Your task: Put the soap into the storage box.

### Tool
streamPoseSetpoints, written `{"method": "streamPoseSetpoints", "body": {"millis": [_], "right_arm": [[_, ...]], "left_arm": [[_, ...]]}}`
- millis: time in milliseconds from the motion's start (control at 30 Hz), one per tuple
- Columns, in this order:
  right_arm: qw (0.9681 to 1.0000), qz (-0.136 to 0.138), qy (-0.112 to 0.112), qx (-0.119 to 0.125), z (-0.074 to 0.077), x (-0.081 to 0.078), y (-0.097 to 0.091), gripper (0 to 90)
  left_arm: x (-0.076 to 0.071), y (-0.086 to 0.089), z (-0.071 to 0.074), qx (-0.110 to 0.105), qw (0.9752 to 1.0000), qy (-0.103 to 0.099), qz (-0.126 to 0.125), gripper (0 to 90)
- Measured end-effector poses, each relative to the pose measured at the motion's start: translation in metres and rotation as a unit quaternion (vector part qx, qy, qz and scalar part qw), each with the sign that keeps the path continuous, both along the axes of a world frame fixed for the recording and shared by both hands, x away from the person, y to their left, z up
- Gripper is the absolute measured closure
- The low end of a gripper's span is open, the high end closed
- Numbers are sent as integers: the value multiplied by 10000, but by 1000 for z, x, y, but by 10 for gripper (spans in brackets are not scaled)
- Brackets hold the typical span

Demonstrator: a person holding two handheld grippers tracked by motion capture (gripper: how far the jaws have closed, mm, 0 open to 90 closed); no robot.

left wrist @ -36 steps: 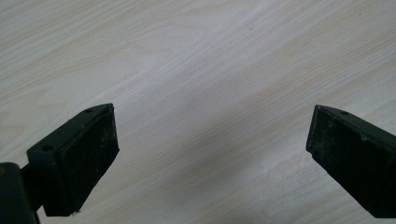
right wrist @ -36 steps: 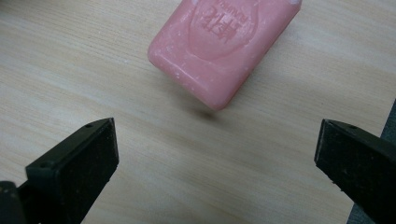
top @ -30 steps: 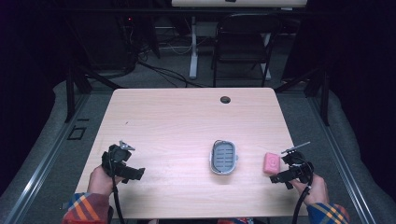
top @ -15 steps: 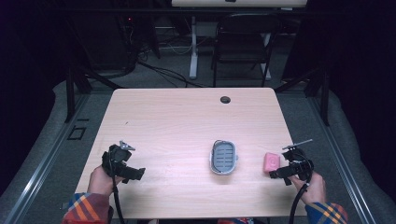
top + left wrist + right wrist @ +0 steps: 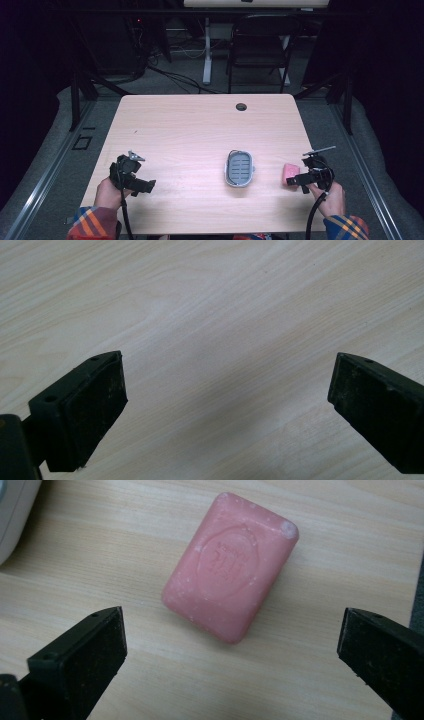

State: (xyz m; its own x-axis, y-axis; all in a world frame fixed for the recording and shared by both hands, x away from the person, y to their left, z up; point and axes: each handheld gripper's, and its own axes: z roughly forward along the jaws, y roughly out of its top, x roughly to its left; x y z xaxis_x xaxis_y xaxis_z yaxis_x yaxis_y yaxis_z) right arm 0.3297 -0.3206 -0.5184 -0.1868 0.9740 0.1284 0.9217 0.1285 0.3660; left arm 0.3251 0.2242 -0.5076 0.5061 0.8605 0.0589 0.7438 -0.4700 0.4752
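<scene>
We see a pink bar of soap lying flat on the desk near its right edge, just right of a grey soap dish. Our right gripper has its fingers spread wide, and the soap lies just beyond the gap between them, untouched. At the near left, our left gripper holds its fingers wide apart over bare wood.
</scene>
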Motion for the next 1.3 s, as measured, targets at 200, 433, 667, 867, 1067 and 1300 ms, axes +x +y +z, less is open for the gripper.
{"method": "streamPoseSetpoints", "body": {"millis": [200, 433, 667, 867, 1067, 1300], "right_arm": [[10000, 21, 47, -43, 1, 10, 9, 0], [10000, -52, 72, -46, 1, 18, 12, 0], [9998, -169, 103, -7, 1, 24, 10, 0], [9994, -295, 185, -30, 0, 30, 11, 0], [9992, -277, 284, -108, -3, 36, 13, 0], [9978, -262, 544, -266, -9, 43, 15, 42]], "left_arm": [[0, 0, 0, -3, 10000, -5, 7, 22], [0, 0, 0, -10, 10000, -10, 0, 21], [0, 0, 0, 3, 10000, 4, -12, 21], [0, 0, 0, -5, 10000, 6, -20, 21], [0, 0, 0, -4, 10000, 7, -28, 21], [0, -1, 0, -7, 10000, 8, -33, 22]]}}
